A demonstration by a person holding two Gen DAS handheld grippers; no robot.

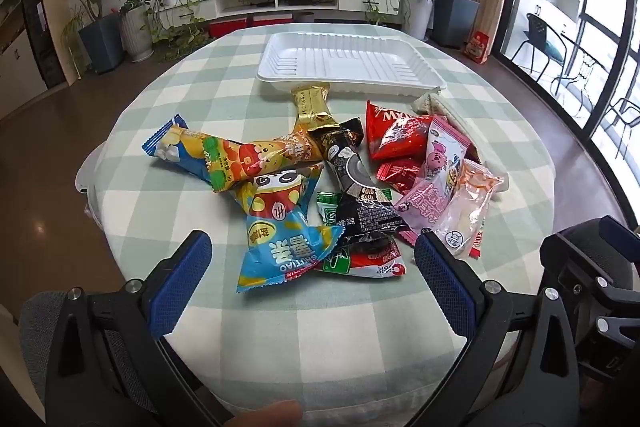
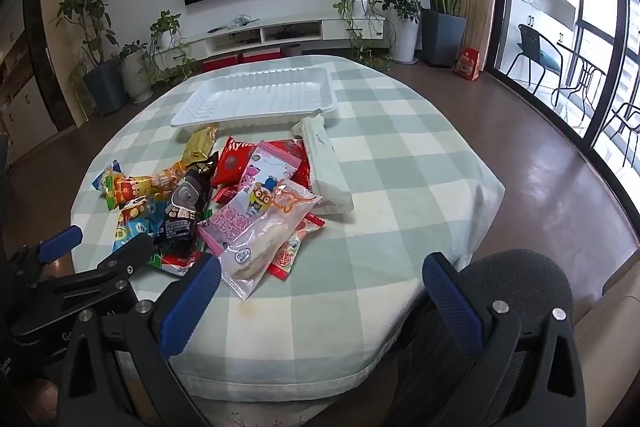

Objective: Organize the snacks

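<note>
Both grippers wide open and empty over the near edge of the checked table (image 1: 320, 327).

The left gripper (image 1: 312, 259) held its jaws fully apart, gripping nothing; the snack pile (image 1: 320, 187) lay just ahead of its fingertips, the blue chip bag (image 1: 280, 247) nearest. The right gripper (image 2: 320, 279) was likewise fully spread and empty, with the pile ahead and to its left. The white tray (image 2: 256, 99) sat beyond the pile, holding nothing.

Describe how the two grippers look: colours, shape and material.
Both the left gripper and the right gripper have black angular frames with silver bolts. Their fingers carry blue pads with fine cross-hatched texture. No cables show.
</note>
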